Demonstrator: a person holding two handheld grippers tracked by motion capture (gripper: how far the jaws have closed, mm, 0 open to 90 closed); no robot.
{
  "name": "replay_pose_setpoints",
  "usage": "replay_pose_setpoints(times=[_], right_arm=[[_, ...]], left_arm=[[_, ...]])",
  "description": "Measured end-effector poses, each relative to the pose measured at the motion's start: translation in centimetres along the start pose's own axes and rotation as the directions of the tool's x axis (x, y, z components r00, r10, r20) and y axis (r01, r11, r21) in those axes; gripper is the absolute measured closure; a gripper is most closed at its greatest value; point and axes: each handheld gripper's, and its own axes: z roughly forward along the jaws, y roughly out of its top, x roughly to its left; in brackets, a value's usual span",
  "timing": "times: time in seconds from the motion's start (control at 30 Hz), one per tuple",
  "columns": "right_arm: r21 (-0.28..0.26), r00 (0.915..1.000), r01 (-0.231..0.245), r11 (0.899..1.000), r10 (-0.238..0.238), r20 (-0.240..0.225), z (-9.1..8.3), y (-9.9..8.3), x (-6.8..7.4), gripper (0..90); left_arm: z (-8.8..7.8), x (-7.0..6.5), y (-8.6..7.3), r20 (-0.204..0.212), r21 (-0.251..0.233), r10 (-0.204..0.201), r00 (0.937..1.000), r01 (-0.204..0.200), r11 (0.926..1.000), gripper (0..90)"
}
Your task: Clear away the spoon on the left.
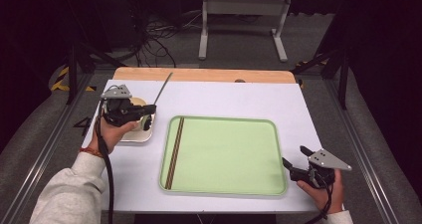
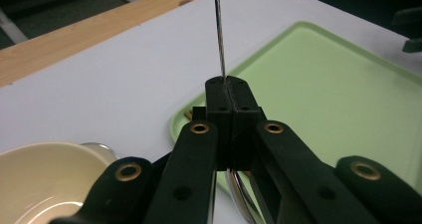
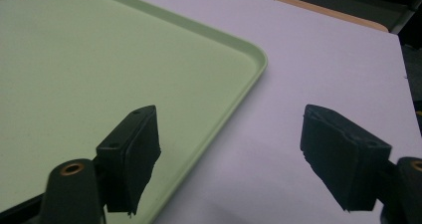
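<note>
Left gripper [image 2: 226, 92] is what I check first: its jaws are pressed together on a thin metal utensil handle [image 2: 219, 32], which rises straight out from between the pads in the left gripper view. In the high view I see that handle [image 1: 163, 88] slanting up and away from the gripper [image 1: 142, 115], over the white tabletop [image 1: 224, 97]. I cannot tell what kind of utensil it is, though a curved shiny part [image 2: 238, 194] shows below the jaws. My left hand [image 1: 113, 132] holds the gripper above a cream bowl [image 1: 144, 127] near the table's left edge; the bowl's rim [image 2: 50, 152] sits low left in the left gripper view.

My right gripper [image 1: 295, 160] has its jaws spread wide with nothing between them. It hovers by the near right corner of the green tray [image 1: 224, 154], its pads [image 3: 134, 154] straddling the tray's rim [image 3: 259, 59]. A pair of dark chopsticks [image 1: 175, 152] lies along the tray's left side.
</note>
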Motion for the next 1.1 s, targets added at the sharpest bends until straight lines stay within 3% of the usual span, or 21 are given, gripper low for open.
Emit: replay_pose_setpoints(times=[0.2, 0.27, 0.5, 0.63, 0.7, 0.77, 0.8, 1.03, 1.07, 1.1], right_arm=[[0.003, 1.0, 0.004, 1.0, -0.004, -0.001, 0.0, 0.0, 0.1, 23.8], [0.003, 1.0, 0.003, 1.0, -0.003, 0.0, 0.0, 0.0, 0.1, 23.8], [0.008, 1.0, 0.006, 1.0, -0.006, -0.005, 0.1, 0.0, 0.2, 23.8], [0.01, 1.0, 0.004, 1.0, -0.004, -0.002, 0.1, -0.1, 0.2, 23.8], [0.011, 1.0, 0.005, 1.0, -0.005, -0.004, 0.1, -0.1, 0.2, 23.7], [0.013, 1.0, 0.007, 1.0, -0.007, -0.003, 0.1, -0.1, 0.2, 23.7], [0.013, 1.0, 0.007, 1.0, -0.007, -0.004, 0.1, -0.1, 0.3, 23.7], [0.014, 1.0, 0.007, 1.0, -0.007, -0.007, 0.1, -0.1, 0.3, 23.6], [0.014, 1.0, 0.007, 1.0, -0.007, -0.006, 0.1, -0.1, 0.3, 23.6], [0.014, 0.9999, 0.008, 1.0, -0.008, -0.007, 0.1, -0.1, 0.3, 23.6]], left_arm=[[2.6, -2.6, -1.3, 0.088, 0.028, -0.01, 0.996, 0.008, 0.9996, 90.0], [3.5, -3.3, -1.8, 0.123, 0.035, -0.031, 0.9919, 0.027, 0.999, 90.0], [5.7, -5.4, -2.8, 0.166, 0.082, -0.037, 0.9855, 0.024, 0.9964, 90.0], [7.0, -6.4, -3.8, 0.208, 0.11, -0.06, 0.9763, 0.037, 0.9933, 90.0], [7.6, -7.0, -4.2, 0.204, 0.139, -0.05, 0.9777, 0.021, 0.9901, 90.0], [8.2, -7.2, -4.8, 0.221, 0.163, -0.058, 0.9735, 0.022, 0.9864, 90.0], [8.4, -7.3, -4.9, 0.214, 0.169, -0.054, 0.9753, 0.018, 0.9855, 90.0], [9.2, -7.7, -6.0, 0.229, 0.207, -0.085, 0.9698, 0.037, 0.9776, 90.0], [9.4, -7.9, -6.3, 0.211, 0.219, -0.079, 0.9742, 0.032, 0.9752, 90.0], [9.5, -7.9, -6.4, 0.213, 0.227, -0.076, 0.9741, 0.026, 0.9736, 89.9]])
